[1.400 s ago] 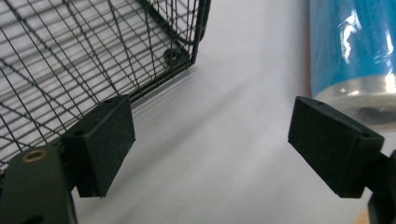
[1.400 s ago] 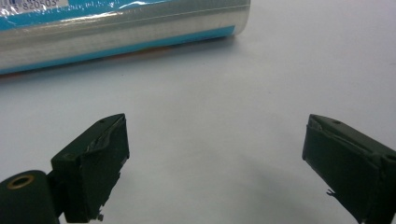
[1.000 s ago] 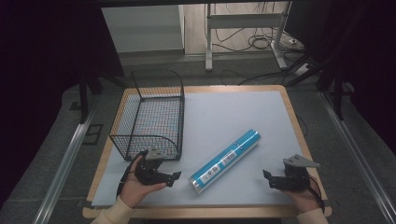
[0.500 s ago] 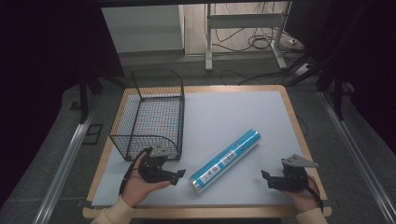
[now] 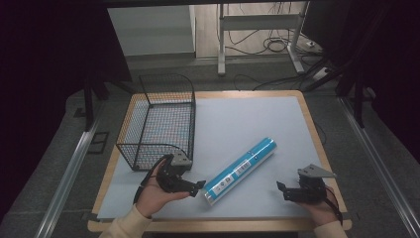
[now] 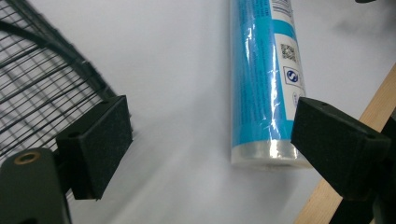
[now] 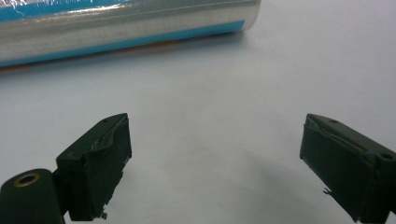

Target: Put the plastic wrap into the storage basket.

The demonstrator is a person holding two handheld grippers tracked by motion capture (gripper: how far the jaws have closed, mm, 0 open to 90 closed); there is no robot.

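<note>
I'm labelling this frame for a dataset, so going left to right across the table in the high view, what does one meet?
Wire basket → left gripper → blue tube → right gripper. The order goes by each thing's middle; the basket and the left gripper overlap a little in their spans, as do that gripper's tips and the tube's near end.

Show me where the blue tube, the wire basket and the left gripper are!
blue tube (image 5: 241, 170): high view, middle of its labelled side.
wire basket (image 5: 148, 149): high view, top wire of its near wall.
left gripper (image 5: 198, 185): high view, the spot between the tips of its open fingers.
</note>
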